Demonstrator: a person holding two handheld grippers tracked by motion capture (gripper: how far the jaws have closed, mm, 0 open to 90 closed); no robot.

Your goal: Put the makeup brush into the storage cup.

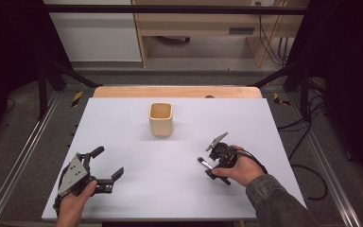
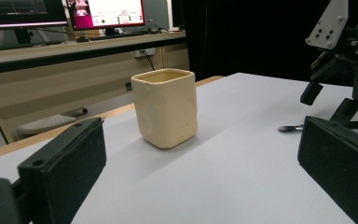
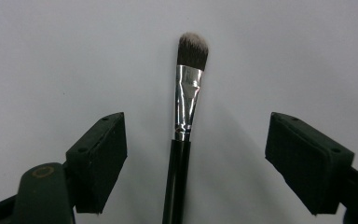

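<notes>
White board (image 1: 137, 198) covered the table, with a cream cup (image 1: 160, 119) standing upright toward its far side; this cup serves as the landmark below. Nearer the person than the cup and to its right, a makeup brush (image 3: 184, 121) lay flat on the board. The right gripper (image 1: 211, 163) hung directly over it, jaws apart on either side of the handle, pads not touching. Nearer than the cup and to its left, the left gripper (image 1: 108, 166) rested with jaws wide, holding nothing.

Judged step: approach for pickup of the brush. The next move calls for lowering onto the handle and closing squarely. Nothing stood between brush and cup; the slim handle could roll from a skewed grip.
</notes>
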